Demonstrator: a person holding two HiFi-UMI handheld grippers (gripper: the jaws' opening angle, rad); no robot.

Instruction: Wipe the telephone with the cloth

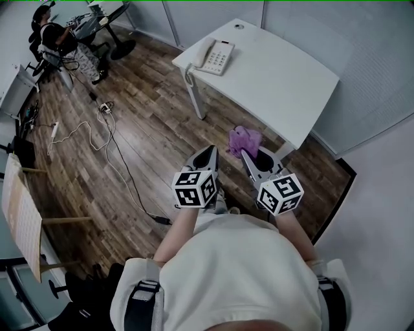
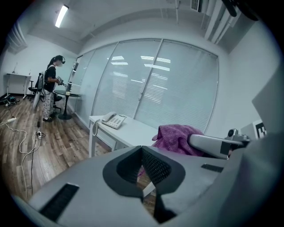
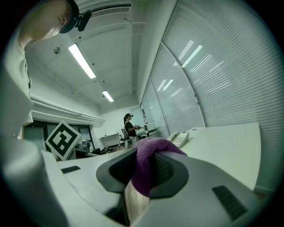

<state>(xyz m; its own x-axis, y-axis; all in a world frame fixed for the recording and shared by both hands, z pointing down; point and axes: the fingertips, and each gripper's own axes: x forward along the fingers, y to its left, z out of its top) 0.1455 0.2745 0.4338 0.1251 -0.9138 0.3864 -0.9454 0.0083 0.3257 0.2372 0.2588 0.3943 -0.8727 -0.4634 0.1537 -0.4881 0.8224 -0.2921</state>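
A white telephone [image 1: 213, 56] lies at the far left end of a white table [image 1: 284, 90]. It shows small in the left gripper view as the telephone [image 2: 113, 119] and past the cloth in the right gripper view as the telephone [image 3: 179, 138]. A purple cloth [image 1: 244, 140] hangs bunched from my right gripper [image 1: 248, 157], which is shut on it short of the table's near edge. The cloth [image 3: 147, 166] fills the jaws there. My left gripper [image 1: 213, 152] is shut on nothing, beside the right one, over the wooden floor. In its view the cloth [image 2: 177, 138] hangs to the right.
Cables and a power strip [image 1: 53, 132] trail across the wooden floor at left. Another person [image 1: 48, 39] stands by a round dark table [image 1: 107, 18] in the far left corner. Glass partition walls [image 2: 151, 84] run behind the white table.
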